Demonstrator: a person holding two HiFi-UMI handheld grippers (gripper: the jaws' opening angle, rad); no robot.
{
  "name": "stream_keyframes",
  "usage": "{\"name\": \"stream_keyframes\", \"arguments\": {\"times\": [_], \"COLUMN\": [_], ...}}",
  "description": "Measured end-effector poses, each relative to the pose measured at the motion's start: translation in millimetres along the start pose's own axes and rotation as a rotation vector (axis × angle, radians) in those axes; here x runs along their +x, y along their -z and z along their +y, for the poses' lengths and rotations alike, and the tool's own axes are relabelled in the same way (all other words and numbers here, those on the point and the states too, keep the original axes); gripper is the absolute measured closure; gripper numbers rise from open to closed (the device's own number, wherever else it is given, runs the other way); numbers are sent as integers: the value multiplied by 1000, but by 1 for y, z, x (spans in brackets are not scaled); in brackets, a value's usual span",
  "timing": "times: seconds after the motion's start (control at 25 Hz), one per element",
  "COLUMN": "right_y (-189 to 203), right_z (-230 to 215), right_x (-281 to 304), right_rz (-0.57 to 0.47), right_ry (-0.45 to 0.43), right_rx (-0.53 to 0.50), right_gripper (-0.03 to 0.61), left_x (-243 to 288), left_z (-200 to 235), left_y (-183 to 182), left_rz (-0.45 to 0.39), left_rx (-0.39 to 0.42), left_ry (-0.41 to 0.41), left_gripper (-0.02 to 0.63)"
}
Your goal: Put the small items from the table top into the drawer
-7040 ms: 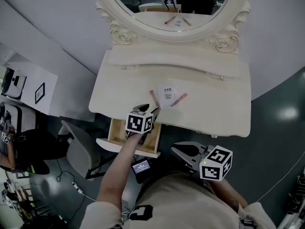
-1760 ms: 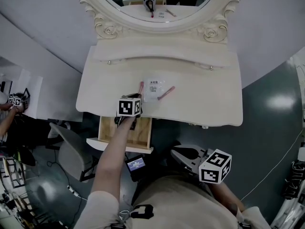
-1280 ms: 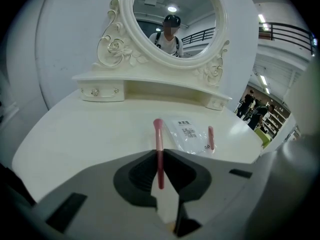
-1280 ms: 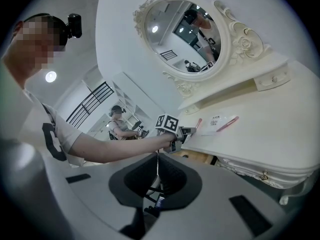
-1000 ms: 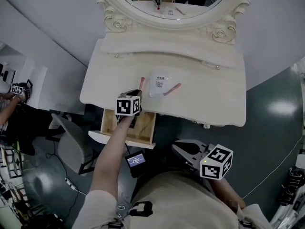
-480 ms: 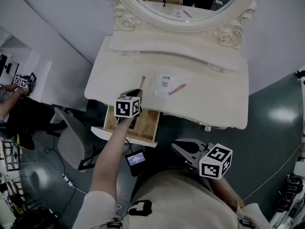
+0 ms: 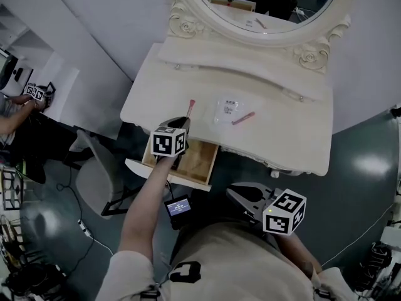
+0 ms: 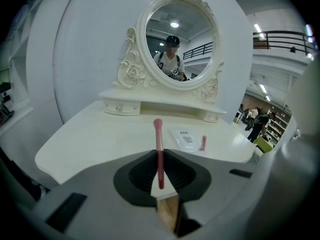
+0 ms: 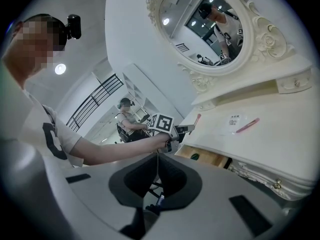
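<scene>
Gripping a slim pink brush [image 8: 158, 149] between closed fingers [image 8: 137, 174], the left gripper [image 7: 180, 123] hangs at the front edge of the white desk [image 7: 301, 143], directly above the open wooden drawer [image 7: 195, 160]. The brush points forward towards the oval mirror [image 7: 269, 5], its rounded tip reaching over the desk top while its near end sits pinched between the pads. Farther back on the desk lies a clear packet [image 7: 227, 110] with a printed label, flat on the surface, and a second pink stick [image 7: 243, 118] rests at the packet's right edge. Both lie well apart from the left gripper. The right gripper [image 7: 232, 195] is held low, close to the person's body and clear of the desk, its fingers together with nothing between them. The drawer juts out below the desk's left front, its pale front panel nearest the person.
</scene>
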State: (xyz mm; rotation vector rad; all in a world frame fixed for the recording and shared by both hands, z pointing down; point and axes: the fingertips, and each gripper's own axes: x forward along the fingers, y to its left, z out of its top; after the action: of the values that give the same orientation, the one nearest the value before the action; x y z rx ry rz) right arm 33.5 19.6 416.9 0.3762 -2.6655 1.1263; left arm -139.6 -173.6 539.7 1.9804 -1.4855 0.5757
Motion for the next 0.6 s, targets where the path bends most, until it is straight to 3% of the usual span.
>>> {"name": "stream_keyframes", "arguments": {"times": [0.6], "right_y": [0], "right_z": [28], "right_x": [20], "right_rz": [8], "right_ry": [2], "right_rx": [-58], "right_gripper": [549], "left_x": [-41], "left_z": [13], "left_y": [0], "left_rz": [-43], "left_rx": [36], "left_ry": [36], "left_gripper": [522]}}
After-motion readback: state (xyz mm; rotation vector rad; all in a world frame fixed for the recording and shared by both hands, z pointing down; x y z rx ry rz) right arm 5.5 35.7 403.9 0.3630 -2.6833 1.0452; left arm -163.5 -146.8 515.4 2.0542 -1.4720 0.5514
